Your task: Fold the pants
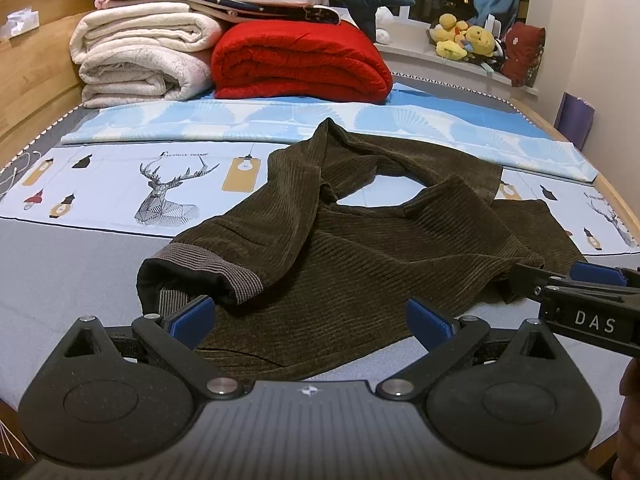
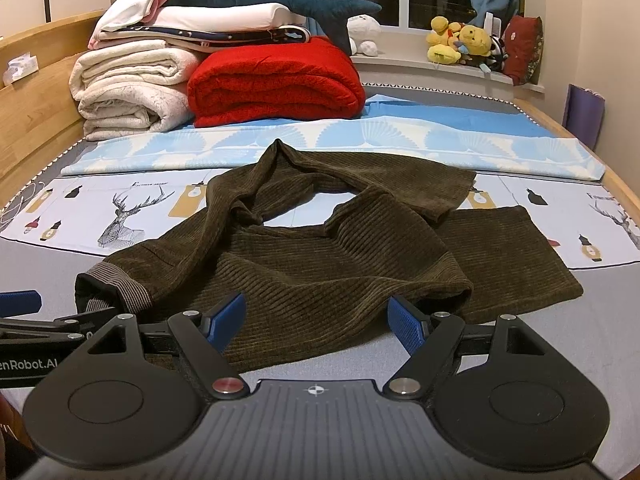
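Both wrist views sit low, near the bed [image 1: 60, 280], facing the window; both share the pants [image 1: 340, 248]

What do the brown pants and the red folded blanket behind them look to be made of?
Pants: dark olive-brown corduroy-like fabric, matte, with raised parallel ribs across legs and seat; the waistband looks like a finer grey ribbed knit with a dark lining. Red blanket: thick fleece or plush by its fuzzy, nubbly surface and soft rounded folds; the exact fibre cannot be told.

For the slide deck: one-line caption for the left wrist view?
Open left hand-held gripper above crumpled brown pants on the bed, right hand-held gripper at their edge.
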The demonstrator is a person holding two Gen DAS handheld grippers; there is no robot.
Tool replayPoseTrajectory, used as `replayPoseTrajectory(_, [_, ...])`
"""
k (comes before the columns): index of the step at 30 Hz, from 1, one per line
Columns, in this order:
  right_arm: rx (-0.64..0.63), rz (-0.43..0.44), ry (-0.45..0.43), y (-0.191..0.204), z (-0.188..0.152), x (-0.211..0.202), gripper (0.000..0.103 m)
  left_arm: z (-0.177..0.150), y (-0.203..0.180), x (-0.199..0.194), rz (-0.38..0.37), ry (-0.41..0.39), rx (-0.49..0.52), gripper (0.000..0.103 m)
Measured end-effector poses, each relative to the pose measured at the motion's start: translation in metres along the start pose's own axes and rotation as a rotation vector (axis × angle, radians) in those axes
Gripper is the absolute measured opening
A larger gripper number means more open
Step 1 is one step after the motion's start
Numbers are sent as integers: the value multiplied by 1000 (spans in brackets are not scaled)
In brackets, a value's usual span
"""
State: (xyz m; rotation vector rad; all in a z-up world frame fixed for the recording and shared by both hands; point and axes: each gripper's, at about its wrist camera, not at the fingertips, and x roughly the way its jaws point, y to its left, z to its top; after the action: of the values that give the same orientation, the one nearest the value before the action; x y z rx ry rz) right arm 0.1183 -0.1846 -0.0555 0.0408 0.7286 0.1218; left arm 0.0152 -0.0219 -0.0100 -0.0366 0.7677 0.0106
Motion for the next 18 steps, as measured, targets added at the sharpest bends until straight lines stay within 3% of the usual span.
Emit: replayPoseTrajectory(18, [3, -1, 4, 0, 0, 1, 80, -1, -4, 0, 1, -4, 7, 102])
